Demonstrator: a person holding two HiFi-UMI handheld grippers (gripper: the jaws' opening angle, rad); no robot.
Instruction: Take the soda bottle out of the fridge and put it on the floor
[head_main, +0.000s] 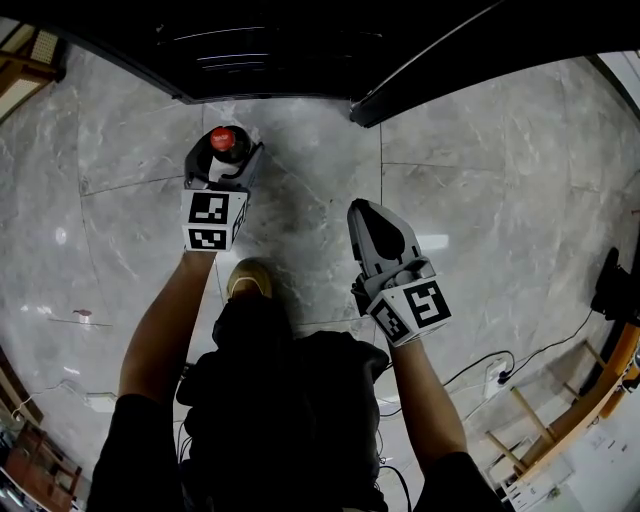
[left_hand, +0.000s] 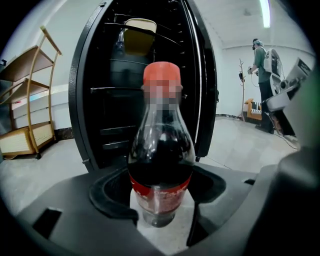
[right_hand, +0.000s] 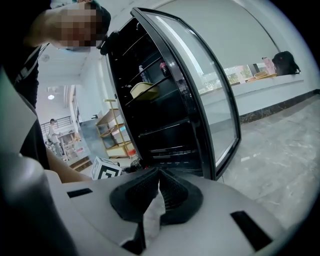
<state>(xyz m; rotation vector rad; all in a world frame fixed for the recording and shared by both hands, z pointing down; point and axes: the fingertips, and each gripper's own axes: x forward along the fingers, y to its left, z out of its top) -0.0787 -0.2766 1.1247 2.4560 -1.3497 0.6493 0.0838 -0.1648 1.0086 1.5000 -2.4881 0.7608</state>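
The soda bottle (left_hand: 161, 165), dark cola with a red cap and red label, stands upright between my left gripper's (left_hand: 160, 200) jaws, which are closed on its lower body. From the head view its red cap (head_main: 222, 138) shows just in front of the open black fridge (head_main: 250, 50). Pale floor shows right under the bottle's base; whether it touches, I cannot tell. My right gripper (head_main: 378, 222) is shut and empty, hanging over the marble floor to the right. In its own view the ribbed pads (right_hand: 170, 187) meet, facing the fridge's open glass door (right_hand: 210, 100).
The fridge door (head_main: 430, 70) swings out at the upper right. My shoe (head_main: 250, 280) is on the floor behind the left gripper. Cables and a power strip (head_main: 495, 372) lie at the right. A wooden shelf (left_hand: 30, 100) stands left of the fridge. Another person (left_hand: 262, 70) stands far off.
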